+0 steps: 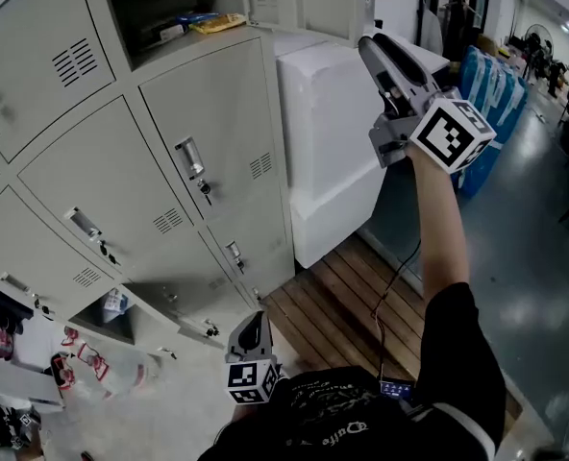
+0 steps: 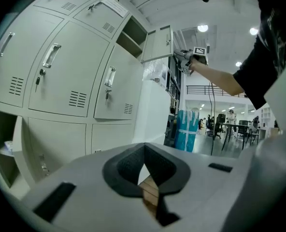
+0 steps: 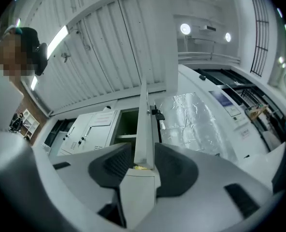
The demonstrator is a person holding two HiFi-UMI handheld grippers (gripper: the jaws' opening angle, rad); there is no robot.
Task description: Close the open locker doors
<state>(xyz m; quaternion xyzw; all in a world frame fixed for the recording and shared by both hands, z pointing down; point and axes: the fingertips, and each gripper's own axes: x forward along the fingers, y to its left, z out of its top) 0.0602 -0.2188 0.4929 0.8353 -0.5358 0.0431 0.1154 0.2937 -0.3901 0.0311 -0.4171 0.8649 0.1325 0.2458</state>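
The grey locker bank (image 1: 121, 161) fills the left of the head view. A top compartment (image 1: 169, 12) stands open with a yellow packet inside, and its door (image 2: 157, 43) swings out to the right. My right gripper (image 1: 373, 51) is raised to that door; in the right gripper view the door's thin edge (image 3: 144, 124) runs between the wide-apart jaws, and no pad clearly presses on it. My left gripper (image 1: 252, 336) hangs low in front of the lockers with its pads (image 2: 126, 166) meeting at the tips and nothing between them. A bottom locker (image 1: 111, 307) is also open.
A tall white wrapped block (image 1: 333, 133) stands right of the lockers, close to the open top door. Blue packs (image 1: 491, 89) lean behind it. A wooden pallet (image 1: 347, 305) lies underfoot. Bags and clutter (image 1: 6, 353) sit by the lower open locker.
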